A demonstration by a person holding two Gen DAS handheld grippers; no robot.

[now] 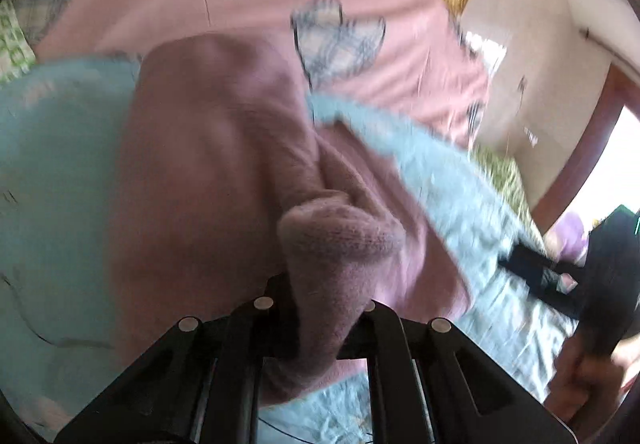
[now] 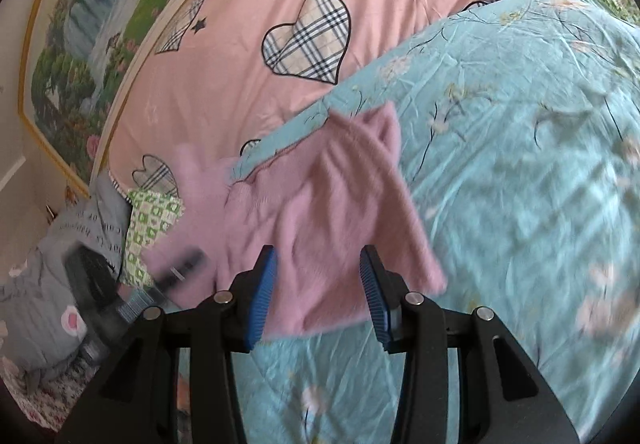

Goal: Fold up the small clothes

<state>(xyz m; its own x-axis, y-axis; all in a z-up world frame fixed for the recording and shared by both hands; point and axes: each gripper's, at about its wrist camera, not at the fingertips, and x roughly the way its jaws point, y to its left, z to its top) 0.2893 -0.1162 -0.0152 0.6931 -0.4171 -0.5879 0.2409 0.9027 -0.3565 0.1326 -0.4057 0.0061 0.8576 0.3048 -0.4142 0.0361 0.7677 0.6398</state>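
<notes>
A pink knitted sweater (image 2: 332, 212) lies spread on the teal flowered sheet (image 2: 520, 164). In the left wrist view one sleeve of the sweater (image 1: 208, 148) is lifted, and my left gripper (image 1: 320, 308) is shut on its cuff end, which bunches up between the jaws. That gripper also shows as a dark blur at the left of the right wrist view, with pink cloth around it. My right gripper (image 2: 318, 284) hovers over the sweater's near edge, its blue pads (image 2: 266, 284) standing apart with a wide gap. No cloth is pinched between them.
A pink duvet with plaid hearts (image 2: 256, 4) lies behind the sheet. A grey cushion (image 2: 60, 244) and a green patterned cloth (image 2: 152, 212) sit at the left edge. A gold-framed painting (image 2: 80, 44) hangs on the wall. A hand (image 1: 580, 376) shows at the right.
</notes>
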